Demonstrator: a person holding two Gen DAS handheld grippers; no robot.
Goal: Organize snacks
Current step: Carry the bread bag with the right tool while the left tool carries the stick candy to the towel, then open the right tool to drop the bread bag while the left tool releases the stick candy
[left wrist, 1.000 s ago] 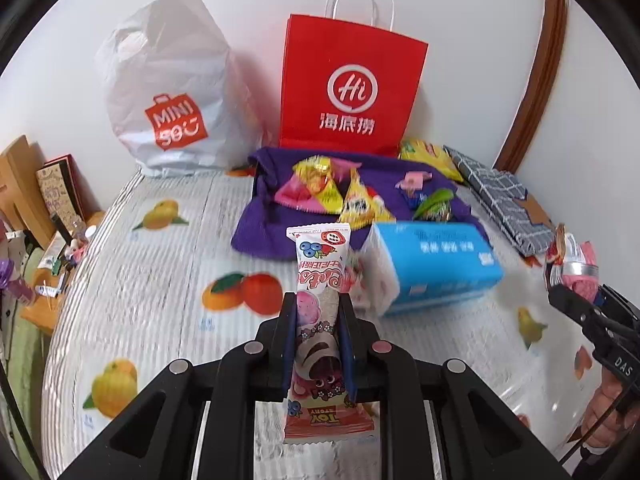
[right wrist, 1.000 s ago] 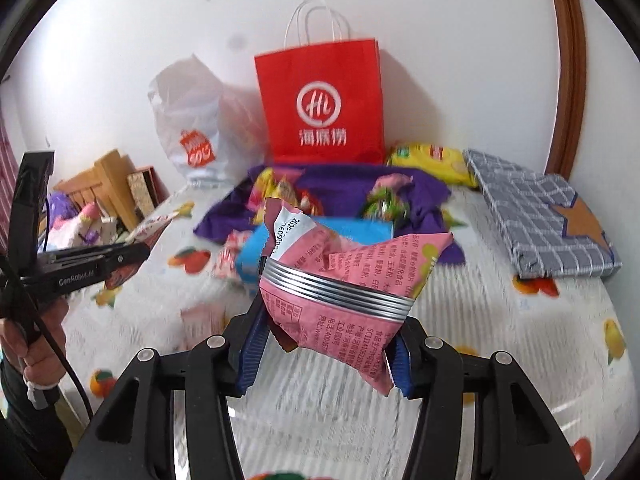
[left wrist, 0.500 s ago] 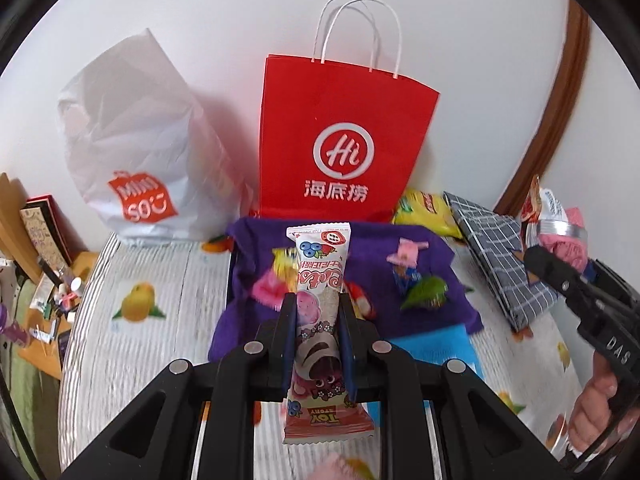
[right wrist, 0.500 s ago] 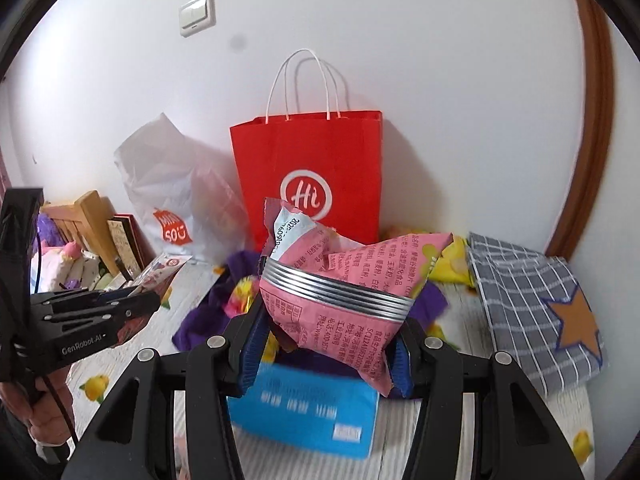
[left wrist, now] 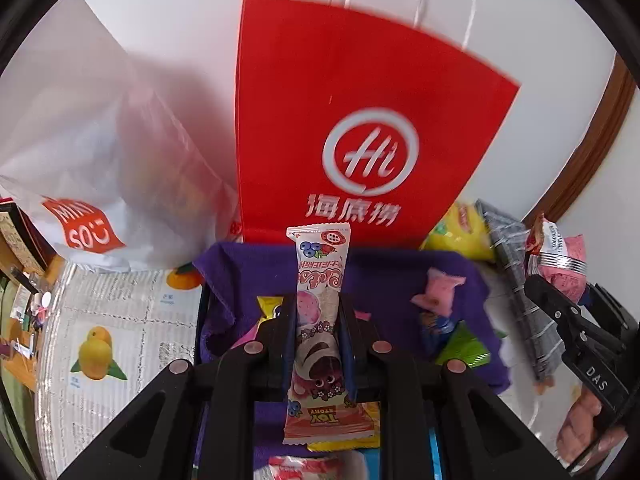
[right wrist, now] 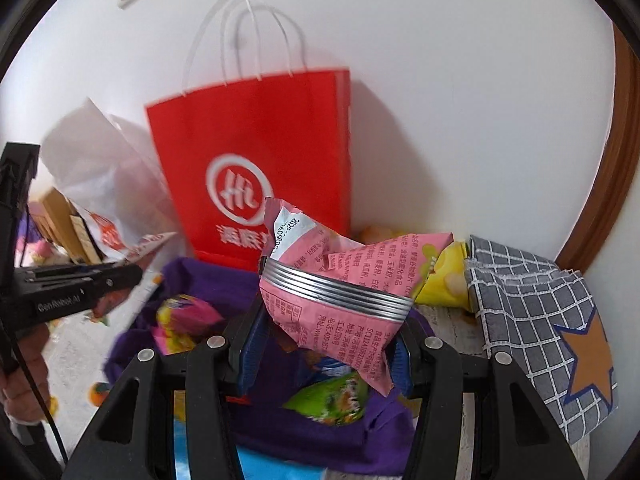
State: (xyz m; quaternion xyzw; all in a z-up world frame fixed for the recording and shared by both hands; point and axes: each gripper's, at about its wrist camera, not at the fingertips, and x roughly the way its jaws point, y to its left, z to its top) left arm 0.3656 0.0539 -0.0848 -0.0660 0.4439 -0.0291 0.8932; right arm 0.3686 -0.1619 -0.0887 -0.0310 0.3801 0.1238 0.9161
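Note:
My left gripper [left wrist: 318,312] is shut on a slim pink Toy Story snack packet [left wrist: 322,320] that stands upright between its fingers. Straight ahead and close stands a red paper bag [left wrist: 360,128] with white handles, against the wall. My right gripper [right wrist: 326,340] is shut on a crumpled pink snack pouch [right wrist: 344,280] with silver stripes; it shows at the right edge of the left wrist view too [left wrist: 560,268]. The red paper bag [right wrist: 256,168] rises just behind the pouch. Below both grippers lies a purple cloth [left wrist: 400,276] with several loose snack packets on it.
A white plastic shopping bag [left wrist: 100,152] leans to the left of the red one. A yellow snack bag [right wrist: 444,280] and a grey checked cushion [right wrist: 532,308] with an orange star lie at the right. A blue tissue pack [right wrist: 260,464] sits near the bottom. A fruit-print cover [left wrist: 120,328] spreads left.
Both grippers have travelled forward across the bed with their snacks, so the red bag now looms large and close. The blue tissue pack has slid below them. Neither grip changed.

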